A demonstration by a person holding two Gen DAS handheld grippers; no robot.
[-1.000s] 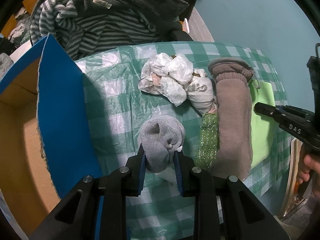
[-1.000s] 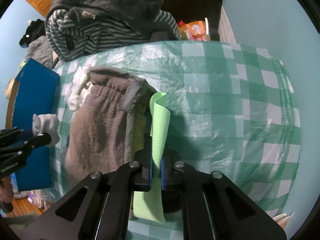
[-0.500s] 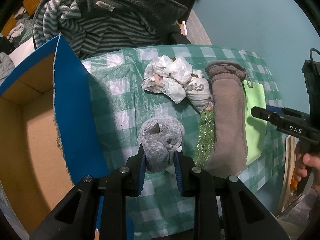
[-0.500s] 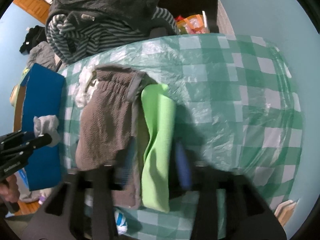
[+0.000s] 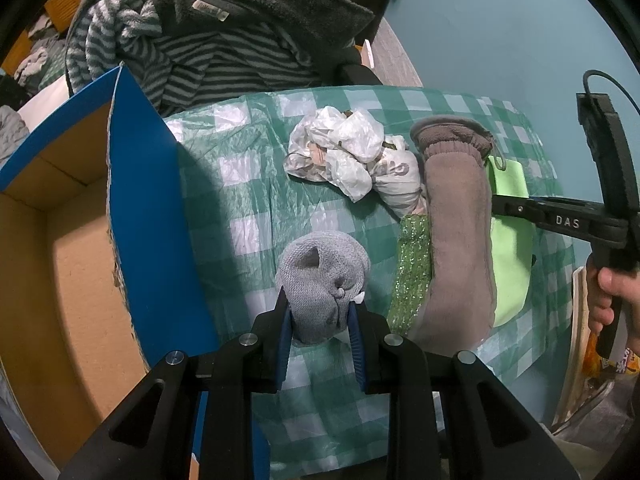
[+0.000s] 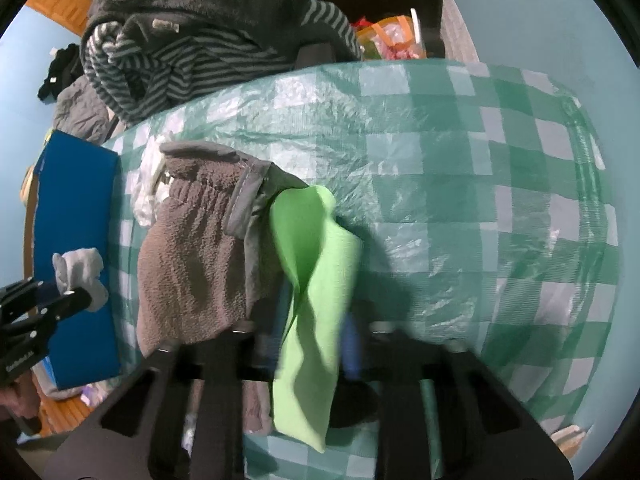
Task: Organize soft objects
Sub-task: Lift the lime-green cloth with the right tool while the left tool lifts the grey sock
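Note:
My left gripper [image 5: 318,300] is shut on a rolled grey sock [image 5: 320,264], held above the checked tablecloth [image 5: 248,184] beside the blue box [image 5: 148,220]. In the right wrist view the right gripper [image 6: 314,320] is blurred and its jaws are closing. A light green cloth [image 6: 316,240] stands buckled between them, and a gap still shows on the right pad's side. The green cloth lies along the right edge of a brown fleece piece [image 6: 188,260]. The left wrist view shows the right gripper [image 5: 504,206] from the side over the green cloth [image 5: 512,256].
The open blue box has a cardboard inside and stands at the table's left. Crumpled white plastic bags [image 5: 348,156] and a sparkly green cloth [image 5: 414,268] lie left of the brown fleece [image 5: 456,220]. Striped and dark clothes [image 5: 208,52] are heaped behind the table. A hand [image 5: 612,292] holds the right gripper's handle.
The right gripper let go of the green cloth, opened wide while the cloth lay flat, and has now narrowed around it again with the cloth buckling up. The left gripper's hold on the sock is unchanged.

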